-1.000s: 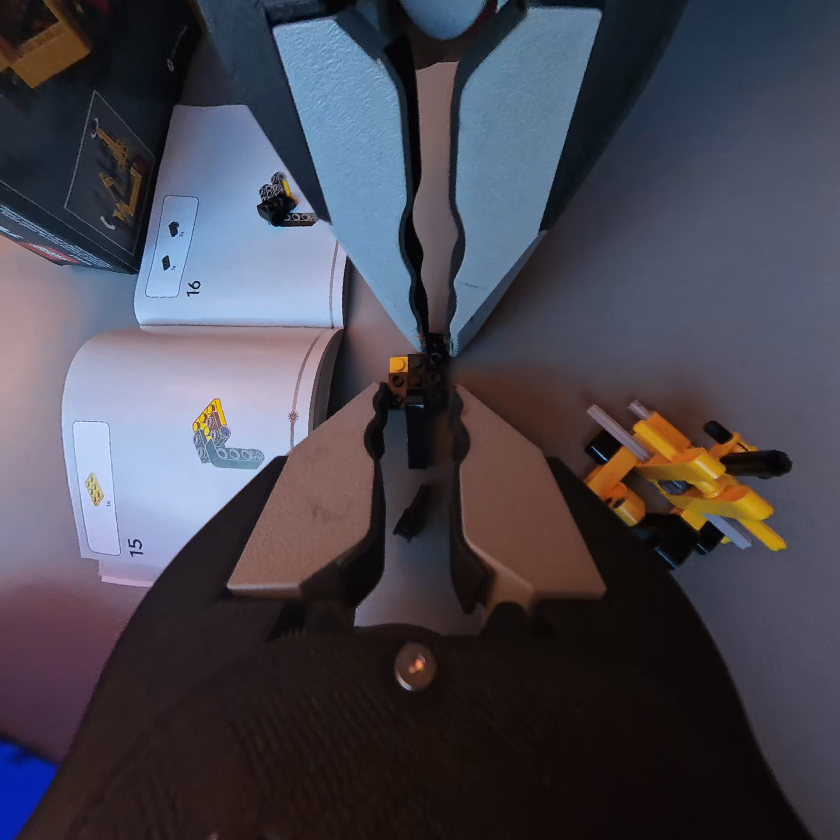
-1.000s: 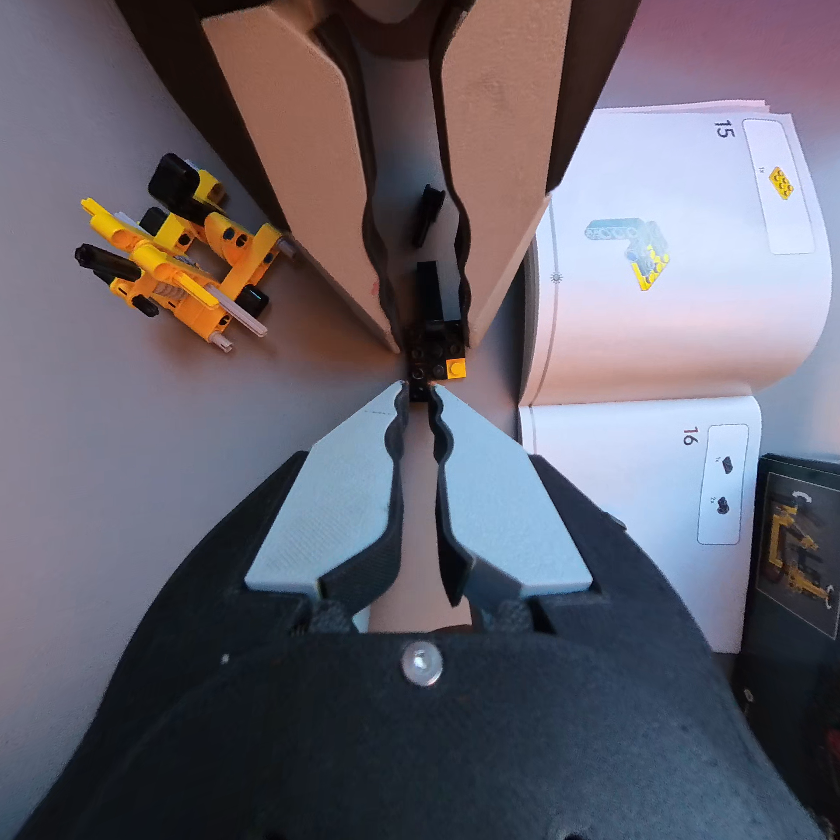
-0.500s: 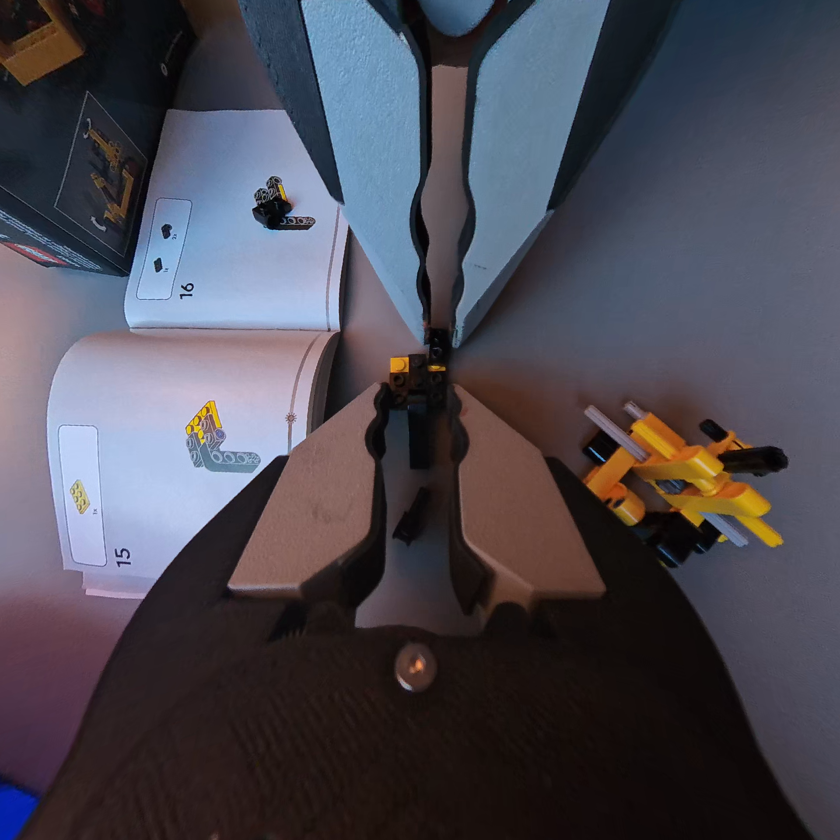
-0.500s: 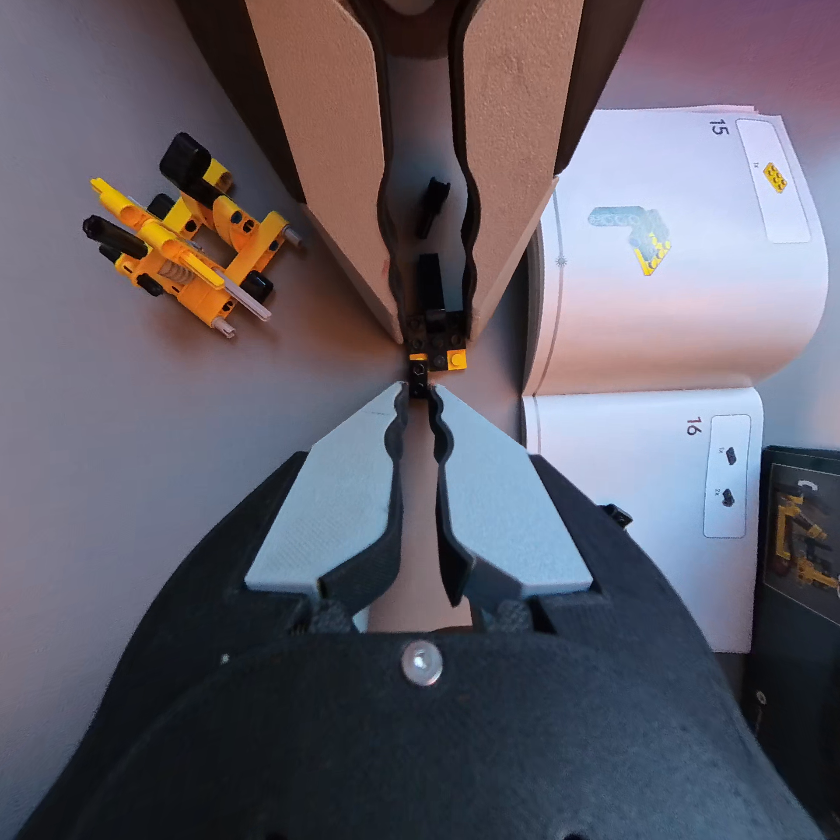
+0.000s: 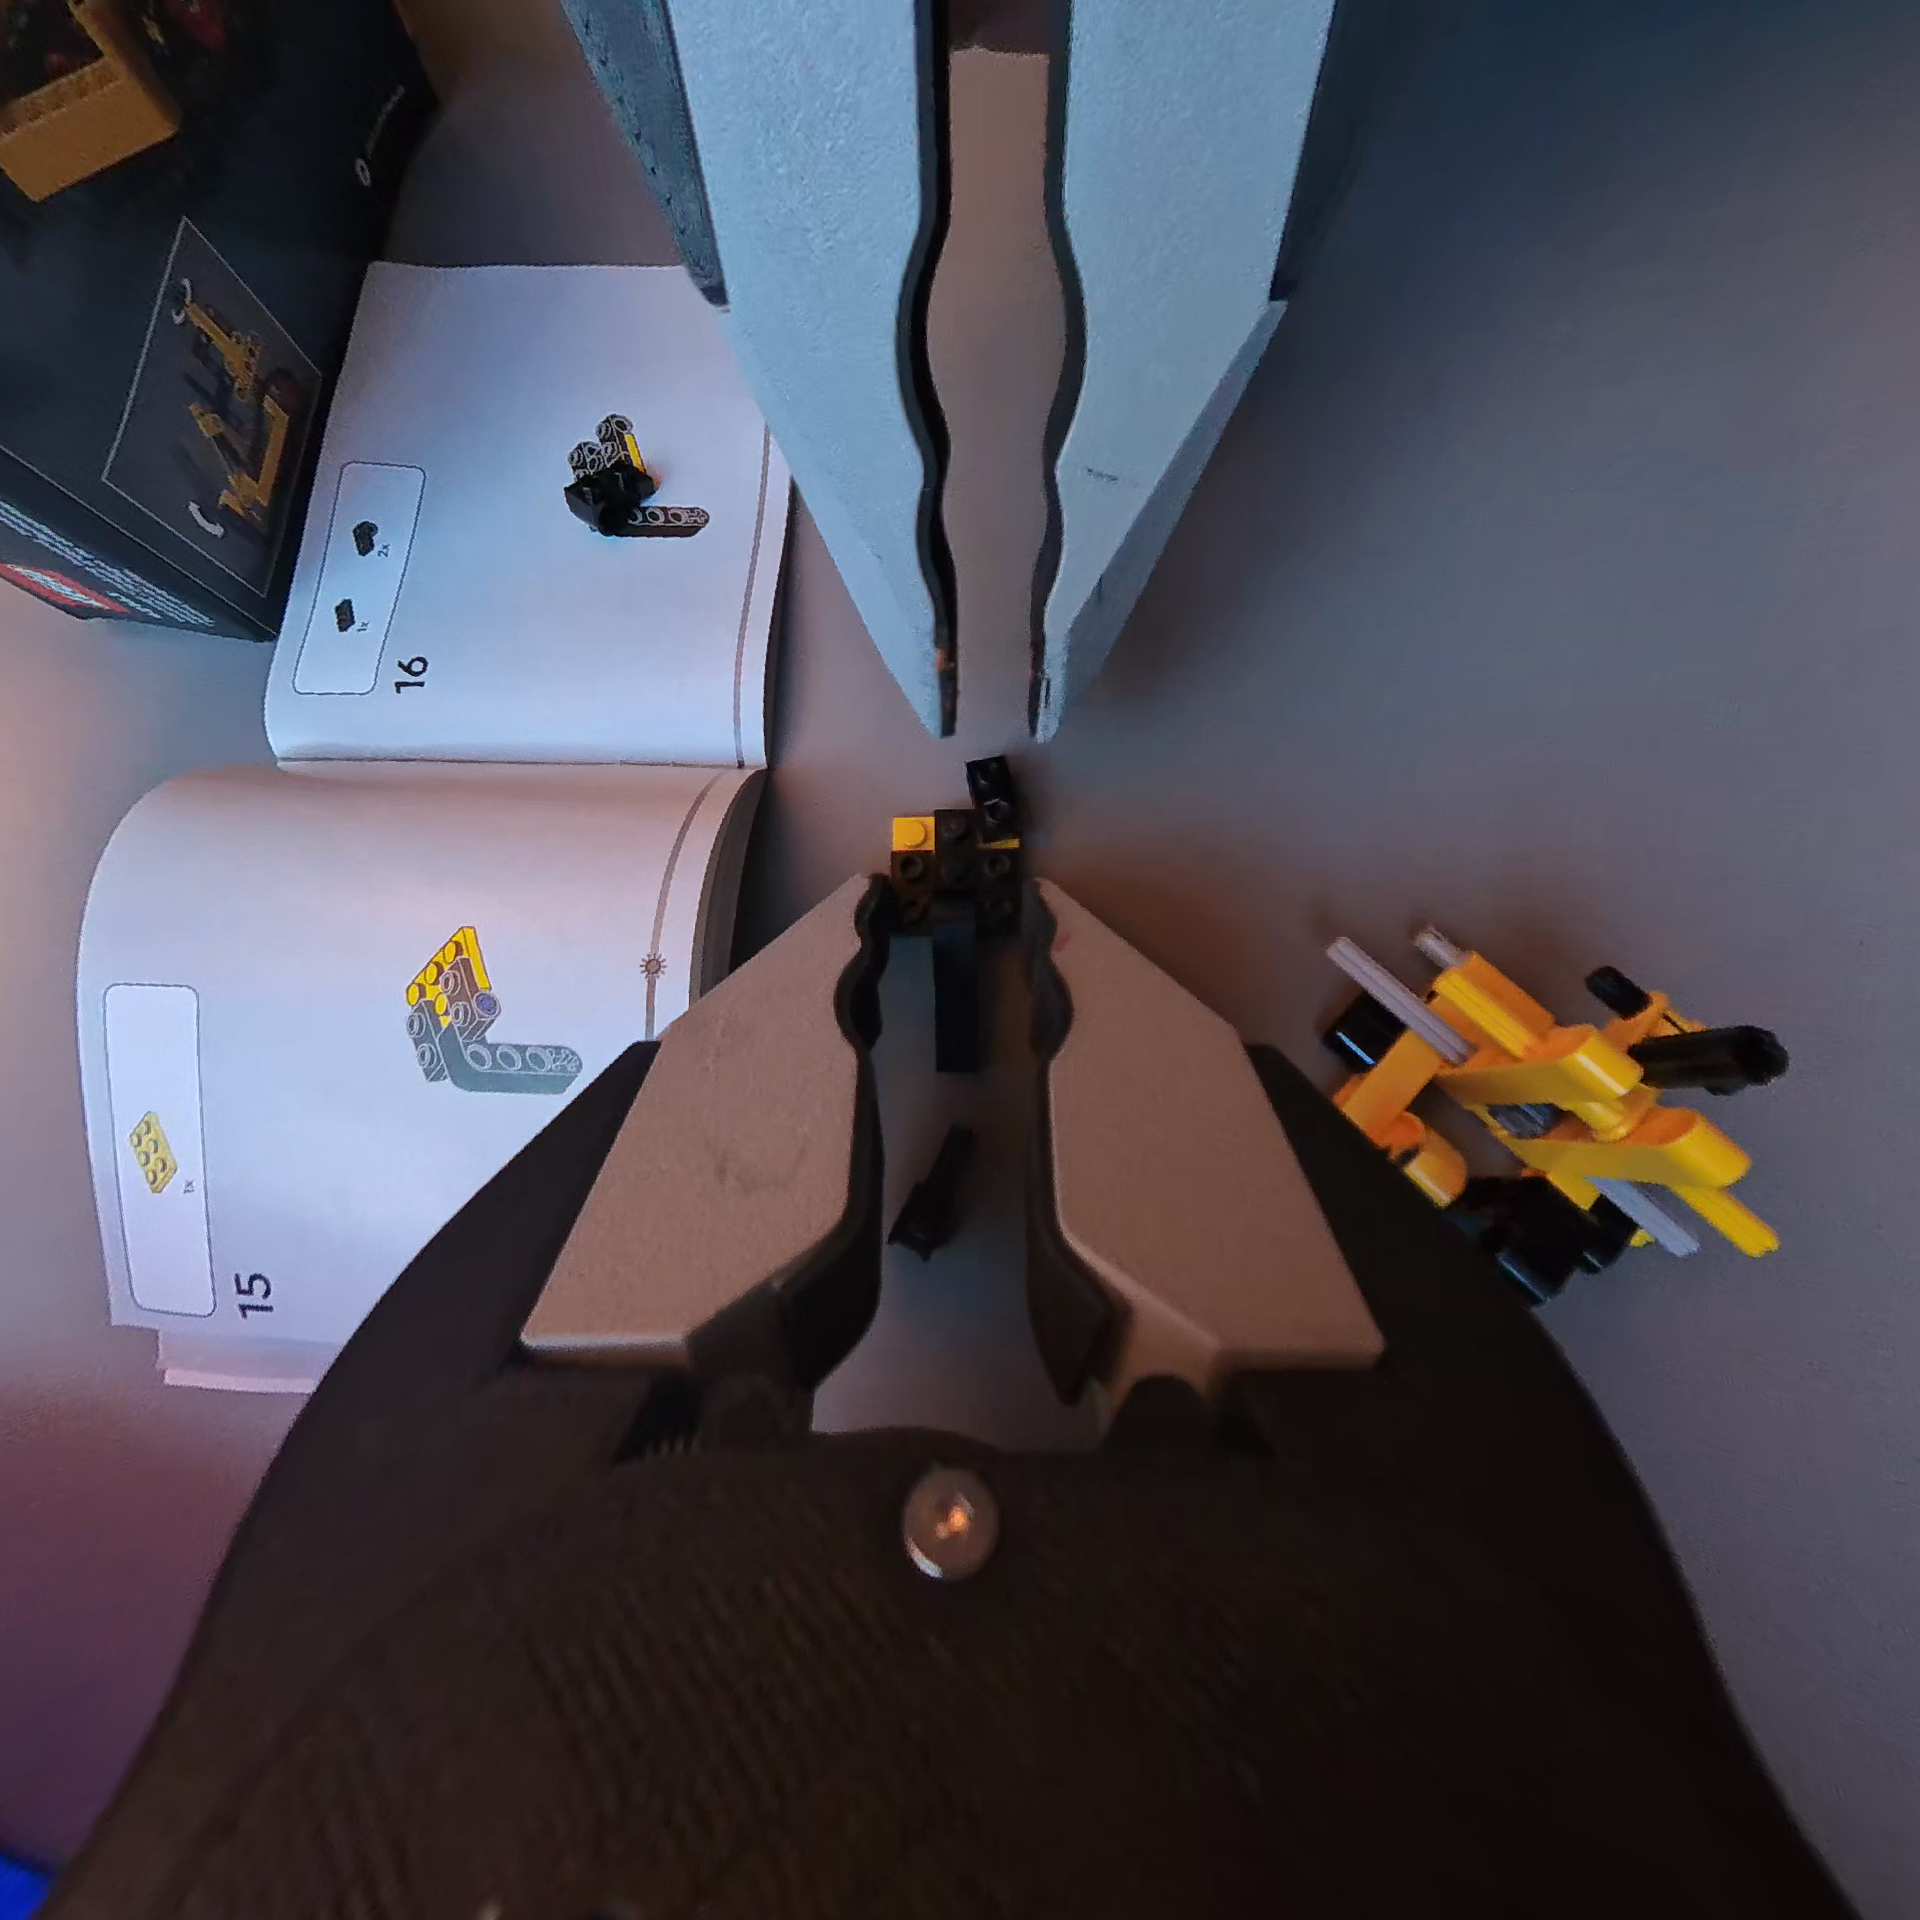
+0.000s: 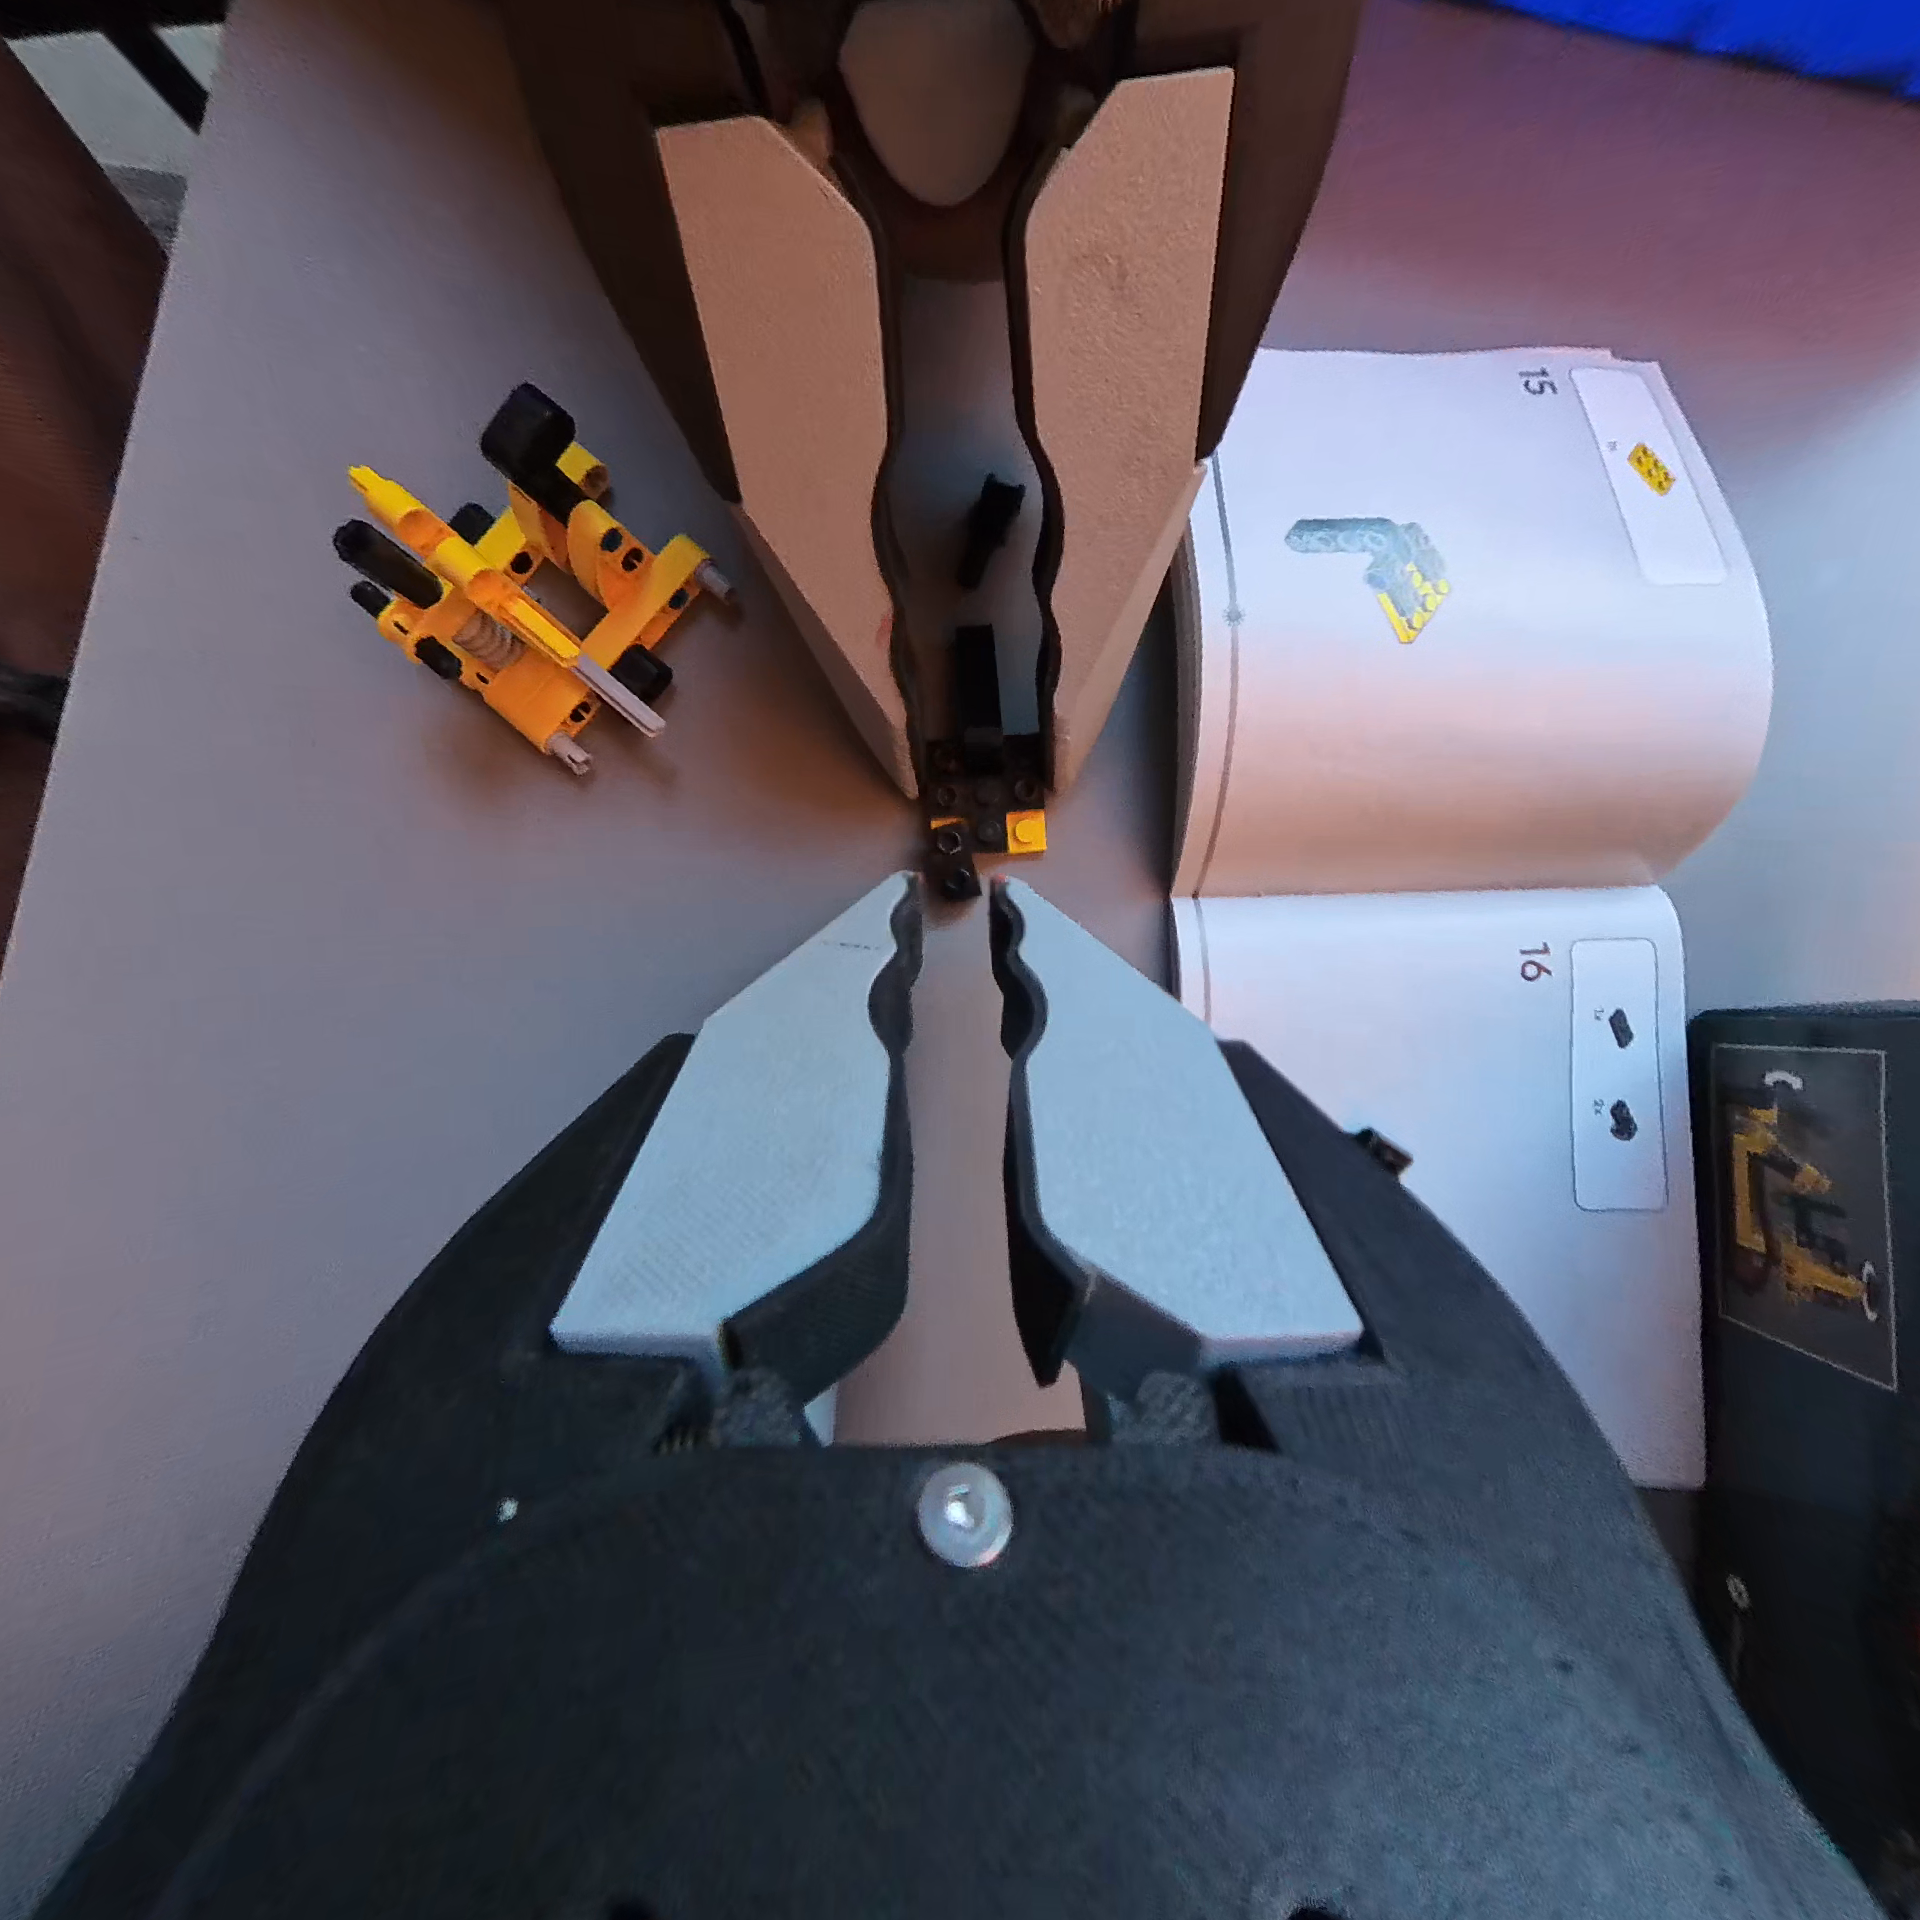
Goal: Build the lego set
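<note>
My left gripper, with tan fingers, is shut on a small black-and-yellow lego assembly and holds it just above the grey table. A small black piece sticks out from the assembly's far end. My right gripper, with light blue fingers, faces it tip to tip. Its jaws stand slightly apart, just clear of that black piece. In the right wrist view the left gripper comes in from the top, still holding the assembly.
A yellow-and-black sub-assembly lies on the table, also seen in the right wrist view. An open instruction booklet and a dark box lie on the other side. A loose black piece lies under the left gripper. The tips of both grippers are at nearly the same place. My left gripper's tips are some 6 cm from the loose black piece. It turns up in the right wrist view as well.
My right gripper was shut on the small black piece against the assembly. It has opened and pulled back a little, leaving the piece on the assembly. The left gripper stays shut.
</note>
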Motion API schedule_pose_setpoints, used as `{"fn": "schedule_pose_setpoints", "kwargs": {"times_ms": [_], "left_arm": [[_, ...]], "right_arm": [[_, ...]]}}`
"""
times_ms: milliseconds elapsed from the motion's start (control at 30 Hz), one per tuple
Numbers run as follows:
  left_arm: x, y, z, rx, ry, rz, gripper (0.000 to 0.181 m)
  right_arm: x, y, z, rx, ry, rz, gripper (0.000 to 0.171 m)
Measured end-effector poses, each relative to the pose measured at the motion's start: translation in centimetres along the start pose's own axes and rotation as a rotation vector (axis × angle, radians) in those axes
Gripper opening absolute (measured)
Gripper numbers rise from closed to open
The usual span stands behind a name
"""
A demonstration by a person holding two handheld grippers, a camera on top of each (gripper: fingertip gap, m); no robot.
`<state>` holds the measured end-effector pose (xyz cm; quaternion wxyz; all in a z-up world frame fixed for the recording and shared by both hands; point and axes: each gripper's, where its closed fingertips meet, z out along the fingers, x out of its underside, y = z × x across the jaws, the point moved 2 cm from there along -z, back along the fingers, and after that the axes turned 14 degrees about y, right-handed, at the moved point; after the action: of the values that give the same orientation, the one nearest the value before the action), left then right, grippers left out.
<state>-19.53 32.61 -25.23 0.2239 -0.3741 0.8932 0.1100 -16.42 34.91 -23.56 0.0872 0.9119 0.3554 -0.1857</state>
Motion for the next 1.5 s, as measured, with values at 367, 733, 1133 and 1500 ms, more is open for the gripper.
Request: {"fn": "schedule_pose_setpoints", "kwargs": {"times_ms": [367, 733, 1133, 1500], "left_arm": [[-0.1, -0.1, 0.1, -0.005, 0.001, -0.001, 0.022], [-0.3, -0.1, 0.2, -0.003, 0.001, -0.027, 0.022], [-0.3, -0.1, 0.2, -0.004, -0.003, -0.026, 0.022], [-0.4, -0.2, 0.3, 0.0, -0.007, -0.025, 0.022]], "right_arm": [[-0.8, 0.3, 0.6, 0.072, -0.024, -0.078, 0.0], [-0.3, 0.2, 1.3, 0.08, 0.014, -0.079, 0.001], [-0.6, 0.3, 0.6, 0.079, -0.009, -0.078, 0.0], [-0.5, 0.3, 1.2, 0.118, 0.047, -0.103, 0.0]]}}
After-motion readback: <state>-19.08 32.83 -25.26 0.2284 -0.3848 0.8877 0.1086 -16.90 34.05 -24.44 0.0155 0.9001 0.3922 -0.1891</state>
